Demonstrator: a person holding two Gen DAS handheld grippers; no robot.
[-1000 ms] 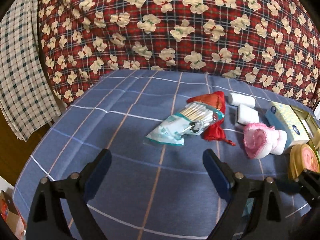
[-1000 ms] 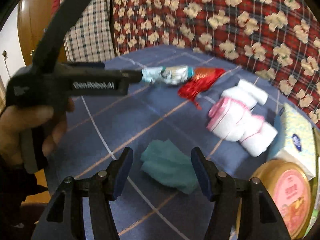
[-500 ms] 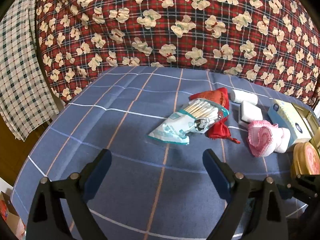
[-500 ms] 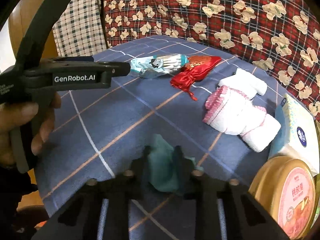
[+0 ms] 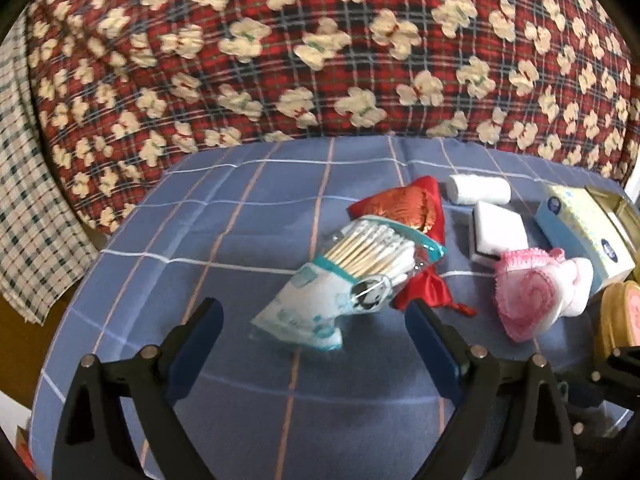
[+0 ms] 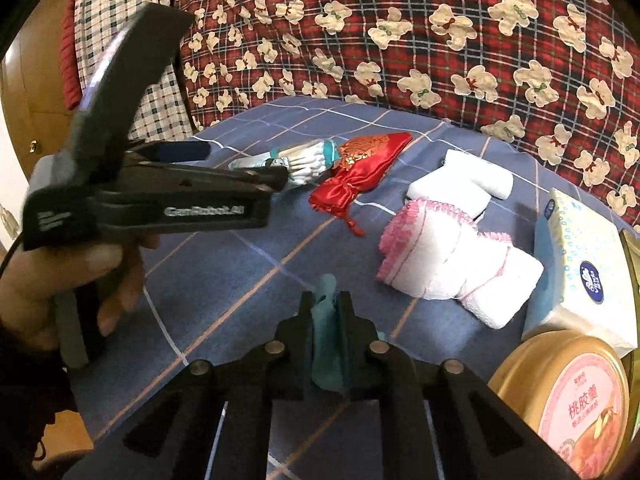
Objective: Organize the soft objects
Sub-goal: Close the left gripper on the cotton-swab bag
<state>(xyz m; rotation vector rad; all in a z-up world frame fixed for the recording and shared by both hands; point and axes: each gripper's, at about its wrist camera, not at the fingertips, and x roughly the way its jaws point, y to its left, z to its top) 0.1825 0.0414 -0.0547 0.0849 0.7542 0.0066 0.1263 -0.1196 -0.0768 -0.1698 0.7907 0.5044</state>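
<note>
My right gripper (image 6: 326, 306) is shut on a teal cloth (image 6: 326, 340), lifted off the blue checked cover (image 6: 240, 280). My left gripper (image 5: 314, 322) is open and empty, just short of a bag of cotton swabs (image 5: 344, 276); it also shows from the side in the right wrist view (image 6: 240, 168). A red satin pouch (image 5: 416, 216) lies behind the bag. A rolled pink-and-white towel (image 5: 532, 296) (image 6: 448, 256), a white sponge (image 5: 498, 228) and a white roll (image 5: 478, 190) lie to the right.
A tissue pack (image 6: 580, 264) and a round gold tin (image 6: 576, 400) sit at the right edge. A red floral quilt (image 5: 320, 48) rises behind the cover. A checked cloth (image 5: 28, 200) hangs at the left, over a wooden floor.
My right gripper closed on the teal cloth and raised it off the cover. My left gripper moved forward toward the cotton swab bag, still open.
</note>
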